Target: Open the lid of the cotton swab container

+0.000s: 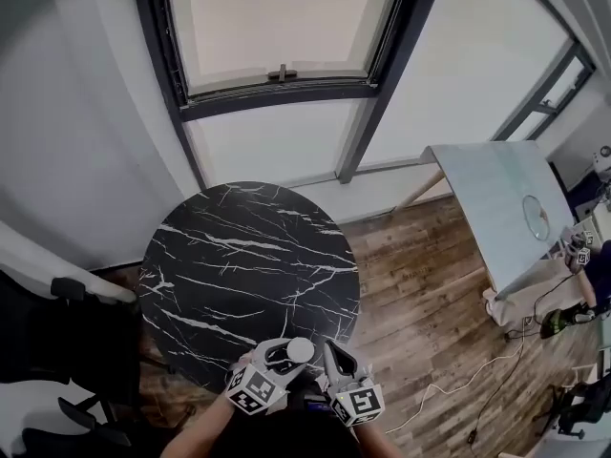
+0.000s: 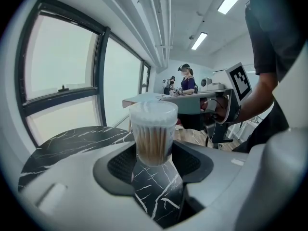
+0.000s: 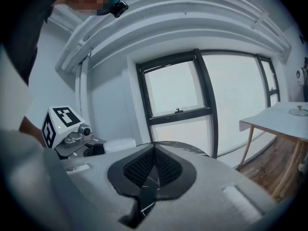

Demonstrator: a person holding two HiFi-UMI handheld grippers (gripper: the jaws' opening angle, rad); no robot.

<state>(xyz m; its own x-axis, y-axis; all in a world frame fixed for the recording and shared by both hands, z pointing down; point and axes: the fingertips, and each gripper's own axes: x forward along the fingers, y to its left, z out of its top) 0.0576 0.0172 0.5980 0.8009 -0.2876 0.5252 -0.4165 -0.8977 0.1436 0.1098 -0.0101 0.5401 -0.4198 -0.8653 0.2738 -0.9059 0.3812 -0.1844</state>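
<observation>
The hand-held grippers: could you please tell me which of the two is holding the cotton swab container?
The left hand-held gripper: its jaws clamp the clear cotton swab container, lid on. The right hand-held gripper is shut on nothing.

Black white-veined marble table [image 1: 248,256]

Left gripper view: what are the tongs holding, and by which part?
The left tongs clamp the cotton swab container by its lower body, lid on. The right tongs are shut and empty.
</observation>
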